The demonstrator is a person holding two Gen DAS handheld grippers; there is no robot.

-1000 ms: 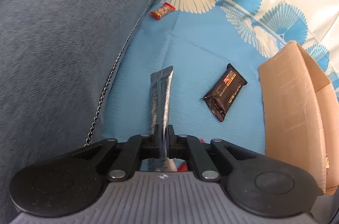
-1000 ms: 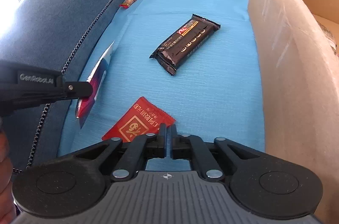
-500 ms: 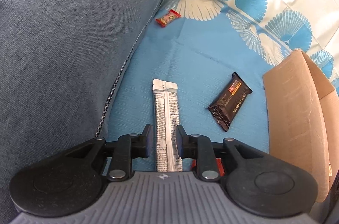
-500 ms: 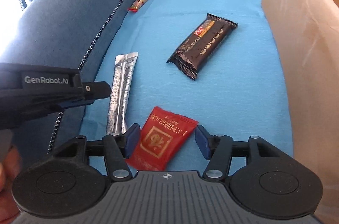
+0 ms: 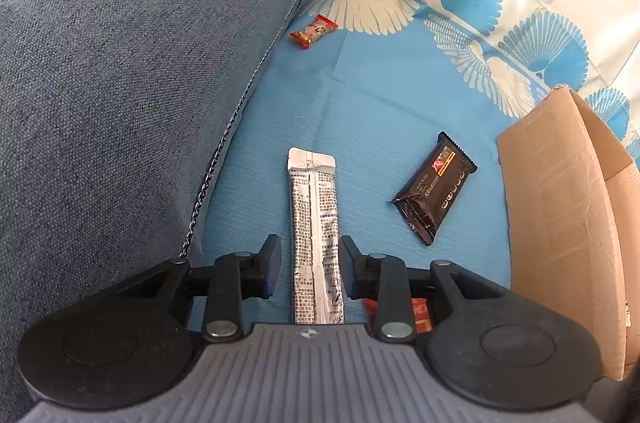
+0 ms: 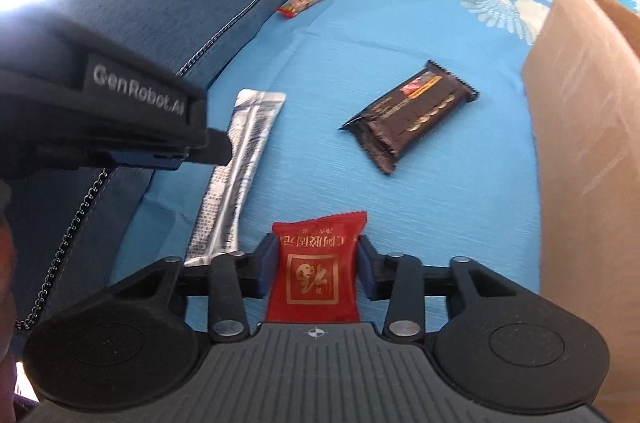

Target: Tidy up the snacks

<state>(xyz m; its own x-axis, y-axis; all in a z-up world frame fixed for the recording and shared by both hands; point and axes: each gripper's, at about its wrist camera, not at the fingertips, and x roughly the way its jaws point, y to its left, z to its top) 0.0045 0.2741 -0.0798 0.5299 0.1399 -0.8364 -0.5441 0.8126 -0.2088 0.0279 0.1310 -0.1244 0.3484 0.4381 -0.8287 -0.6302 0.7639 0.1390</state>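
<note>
Silver sachet [image 5: 316, 235] released by opening left tongs [image 5: 310, 271], right tongs [image 6: 316, 269] closing onto red packet [image 6: 316, 271].

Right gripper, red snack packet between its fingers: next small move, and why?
Probably lift the flat red foil snack packet and carry it right toward the brown cardboard box. The right gripper has just been closing, its blue pads sit against the packet's edges, and the box stands close beside it.

Blue sofa seat cover [image 5: 360, 95] with fan-patterned border, bearing a silver stick sachet [image 5: 314, 223], a dark chocolate bar [image 5: 434, 189], a small red candy [image 5: 314, 31] beside the cushion, a red packet [image 6: 314, 267] and a cardboard box [image 5: 560, 223].
</note>
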